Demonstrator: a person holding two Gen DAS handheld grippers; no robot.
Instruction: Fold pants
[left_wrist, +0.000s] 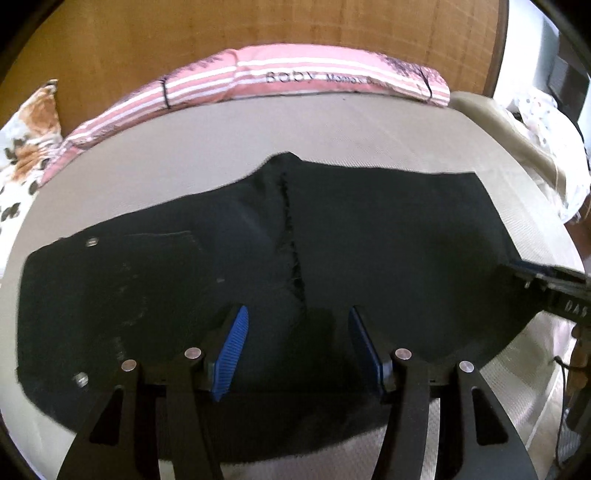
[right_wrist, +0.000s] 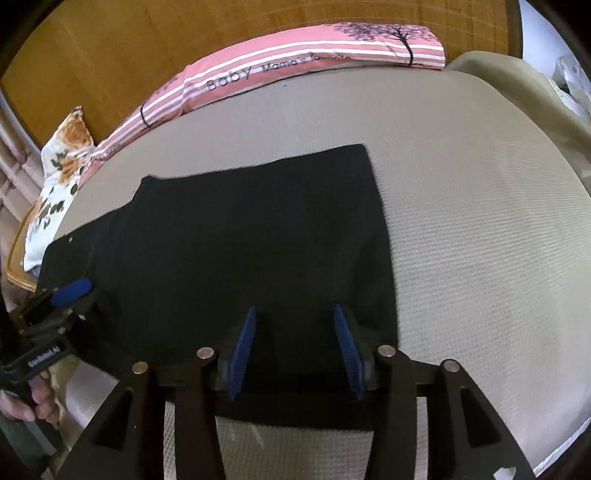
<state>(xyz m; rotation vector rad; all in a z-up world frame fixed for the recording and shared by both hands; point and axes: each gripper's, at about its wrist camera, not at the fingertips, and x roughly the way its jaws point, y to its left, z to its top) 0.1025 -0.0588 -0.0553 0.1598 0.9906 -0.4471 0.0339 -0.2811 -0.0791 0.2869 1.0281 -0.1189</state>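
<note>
Black pants (left_wrist: 369, 240) lie flat on a beige bed (left_wrist: 332, 125), with metal rivets and a pocket toward the left end and a seam up the middle. My left gripper (left_wrist: 298, 314) hovers over their near edge, blue pads apart, pressing on nothing. The right wrist view shows the same pants (right_wrist: 240, 240) with a straight edge at the right. My right gripper (right_wrist: 295, 310) stands open over that end, and cloth is under the gap but not pinched. Each gripper also shows in the other's view: the right gripper (left_wrist: 546, 284) and the left gripper (right_wrist: 70, 291), held by a hand (right_wrist: 33, 402).
A pink striped pillow (left_wrist: 295, 79) lies along the wooden headboard (left_wrist: 258, 26) at the far side. A floral pillow (right_wrist: 62, 166) sits at the far left corner. Bare beige bed (right_wrist: 480, 221) stretches right of the pants. More bedding (left_wrist: 546, 122) lies past the right edge.
</note>
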